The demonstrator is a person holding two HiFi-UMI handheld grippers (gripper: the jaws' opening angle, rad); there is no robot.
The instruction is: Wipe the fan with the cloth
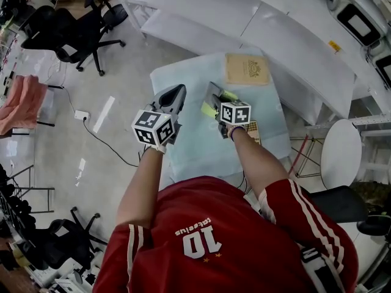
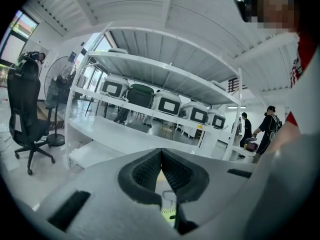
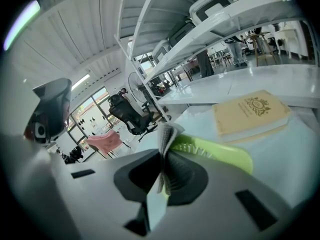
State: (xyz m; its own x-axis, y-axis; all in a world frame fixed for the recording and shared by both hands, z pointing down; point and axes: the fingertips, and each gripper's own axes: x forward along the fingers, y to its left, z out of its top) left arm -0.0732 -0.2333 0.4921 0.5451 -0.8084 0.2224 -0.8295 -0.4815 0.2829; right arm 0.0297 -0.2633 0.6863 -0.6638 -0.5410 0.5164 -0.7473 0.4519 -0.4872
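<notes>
Pinched in the shut jaws of my right gripper point(image 3: 165, 151) is a pale folded cloth point(image 3: 167, 134), which sticks up above them and hangs below. Just right of those jaws lies a lime-green ribbed fan point(image 3: 215, 151) on the pale blue table point(image 3: 280, 154). From the head view, the right gripper point(image 1: 214, 94) sits over the middle of the table point(image 1: 183, 78) with the cloth point(image 1: 209, 109) and the fan point(image 1: 230, 94) at its tip. My left gripper point(image 1: 174, 96) hovers beside it to the left, jaws shut and empty point(image 2: 161, 151).
A tan book point(image 1: 247, 69) lies at the table's far end. White shelving point(image 1: 244, 17) runs behind it. Office chairs point(image 1: 73, 35) and a pink cloth on a rack point(image 1: 21, 102) stand left, and a round white table point(image 1: 341, 153) stands right. A pedestal fan point(image 2: 57, 91) stands by the shelves.
</notes>
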